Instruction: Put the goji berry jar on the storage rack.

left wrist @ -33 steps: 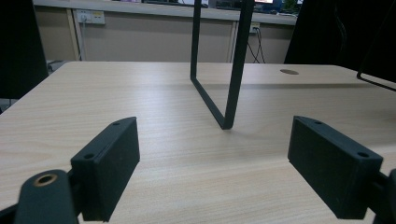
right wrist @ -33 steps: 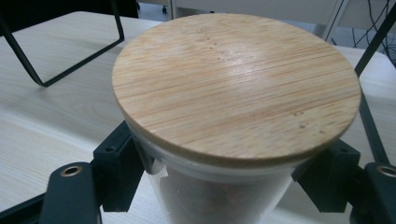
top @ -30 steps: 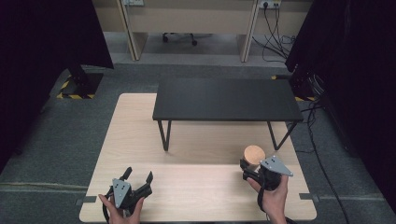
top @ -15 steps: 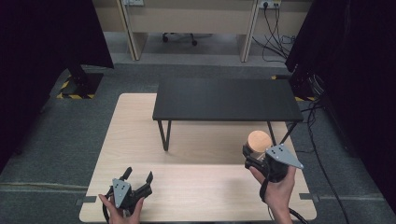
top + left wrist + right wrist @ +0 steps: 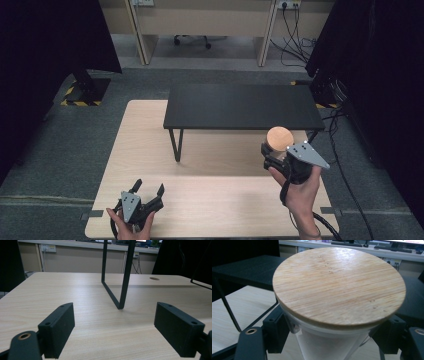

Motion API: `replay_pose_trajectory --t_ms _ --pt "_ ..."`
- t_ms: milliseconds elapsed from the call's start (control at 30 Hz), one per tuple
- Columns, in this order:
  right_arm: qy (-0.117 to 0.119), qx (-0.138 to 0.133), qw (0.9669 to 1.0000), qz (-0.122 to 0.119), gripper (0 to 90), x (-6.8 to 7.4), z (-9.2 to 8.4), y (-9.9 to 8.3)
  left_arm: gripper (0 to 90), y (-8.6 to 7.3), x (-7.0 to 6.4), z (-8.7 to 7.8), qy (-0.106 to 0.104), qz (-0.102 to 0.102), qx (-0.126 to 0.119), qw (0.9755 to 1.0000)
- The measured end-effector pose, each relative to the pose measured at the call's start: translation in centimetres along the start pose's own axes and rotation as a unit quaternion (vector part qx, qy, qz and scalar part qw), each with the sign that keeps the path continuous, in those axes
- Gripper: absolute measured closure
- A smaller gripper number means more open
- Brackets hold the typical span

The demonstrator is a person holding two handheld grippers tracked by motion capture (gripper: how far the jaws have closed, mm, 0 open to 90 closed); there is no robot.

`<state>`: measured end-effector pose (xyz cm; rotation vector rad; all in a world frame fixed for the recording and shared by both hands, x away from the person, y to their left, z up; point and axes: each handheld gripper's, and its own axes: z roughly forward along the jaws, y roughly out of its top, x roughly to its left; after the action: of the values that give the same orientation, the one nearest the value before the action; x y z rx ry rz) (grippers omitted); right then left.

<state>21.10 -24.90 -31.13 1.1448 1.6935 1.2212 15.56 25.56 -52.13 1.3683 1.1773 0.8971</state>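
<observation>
Nearest, my left gripper (image 5: 148,192) rests low at the near edge of the wooden table (image 5: 210,200), jaws spread wide and holding nothing; from its own camera only bare tabletop lies between them. I judge it parked there to keep clear of the working side.

Further along, my right gripper (image 5: 272,156) is raised off the table with its jaws closed against the clear body of a jar (image 5: 329,345), just under its round bamboo lid (image 5: 339,285). Gripping below the lid leaves the top free and keeps the jar upright. How firmly the pads bite is hard to tell, as the lid hides most of the contact.

Beyond, the black shelf (image 5: 240,106) stands on thin legs; the jar is held near its front right corner, seemingly level with its top.
</observation>
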Motion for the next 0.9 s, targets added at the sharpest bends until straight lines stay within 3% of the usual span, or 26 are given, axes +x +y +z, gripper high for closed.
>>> replay_pose_trajectory --t_ms 500,767,900 --pt "-0.027 -0.007 0.9996 -0.008 25.9 -0.5 2.9 4.9 16.2 0.1 0.1 0.0 -0.002 -0.001 0.001 1.0000" --pt "-0.037 0.020 0.9991 -0.001 25.9 -1.2 6.7 7.1 16.2 0.1 0.1 0.1 -0.002 -0.003 0.001 1.0000" --pt "-0.032 0.044 0.9985 0.010 25.9 -1.8 9.0 7.8 16.2 0.0 0.2 0.1 -0.003 -0.004 0.001 1.0000"
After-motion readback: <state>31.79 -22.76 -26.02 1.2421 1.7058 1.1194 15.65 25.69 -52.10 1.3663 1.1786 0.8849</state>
